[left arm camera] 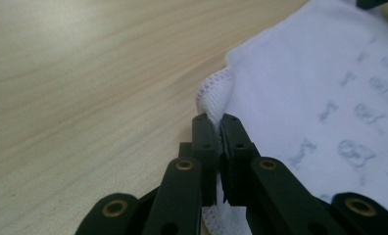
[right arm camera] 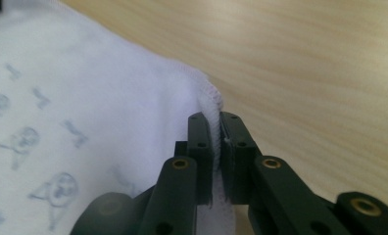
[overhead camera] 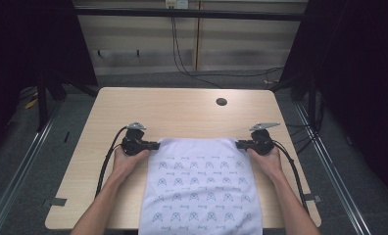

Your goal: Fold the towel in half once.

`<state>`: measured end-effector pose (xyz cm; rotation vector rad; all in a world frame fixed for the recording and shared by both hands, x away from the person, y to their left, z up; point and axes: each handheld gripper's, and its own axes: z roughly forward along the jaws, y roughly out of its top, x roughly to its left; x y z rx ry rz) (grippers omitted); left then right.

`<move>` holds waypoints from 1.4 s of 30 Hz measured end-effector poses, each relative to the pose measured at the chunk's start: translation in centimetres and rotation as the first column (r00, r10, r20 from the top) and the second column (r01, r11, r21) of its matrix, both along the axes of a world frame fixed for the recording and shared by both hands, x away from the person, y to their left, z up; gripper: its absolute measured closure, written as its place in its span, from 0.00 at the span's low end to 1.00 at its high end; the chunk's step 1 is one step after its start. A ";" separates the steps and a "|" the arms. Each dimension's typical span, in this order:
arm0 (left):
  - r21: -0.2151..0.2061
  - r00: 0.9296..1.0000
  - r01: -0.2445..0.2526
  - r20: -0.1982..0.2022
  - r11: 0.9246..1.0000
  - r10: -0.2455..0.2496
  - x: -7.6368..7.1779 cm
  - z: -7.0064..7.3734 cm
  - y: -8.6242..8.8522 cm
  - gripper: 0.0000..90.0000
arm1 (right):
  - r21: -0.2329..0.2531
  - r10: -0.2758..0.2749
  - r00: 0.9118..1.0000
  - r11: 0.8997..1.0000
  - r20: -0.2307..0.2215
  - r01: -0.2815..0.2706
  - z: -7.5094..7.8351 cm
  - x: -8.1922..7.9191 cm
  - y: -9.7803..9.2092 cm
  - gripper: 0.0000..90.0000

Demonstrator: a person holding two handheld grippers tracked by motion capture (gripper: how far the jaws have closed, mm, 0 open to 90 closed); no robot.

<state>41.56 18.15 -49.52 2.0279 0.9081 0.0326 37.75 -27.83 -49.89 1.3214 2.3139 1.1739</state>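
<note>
Forearms are brought in low as the cloth (overhead camera: 202,188), spread flat on the tabletop (overhead camera: 182,110) with its near end hanging over the edge, is pinched at its far corners by left tongs (overhead camera: 154,145) and right tongs (overhead camera: 239,144), both clamped tight on the hem, evidently so it can be kept taut.

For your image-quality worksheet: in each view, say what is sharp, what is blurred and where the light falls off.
High view: table evenly lit, surroundings dark, white cloth slightly soft. Left gripper view: left gripper sharp on the hem, cloth print blurred. Right gripper view: right gripper sharp, far wood grain soft.
</note>
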 end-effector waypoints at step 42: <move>-0.231 0.966 0.034 0.257 0.972 0.028 -2.6 12.9 1.8 0.97 | 0.272 -0.023 0.973 0.961 0.228 -0.042 15.0 -0.9 -3.6 0.97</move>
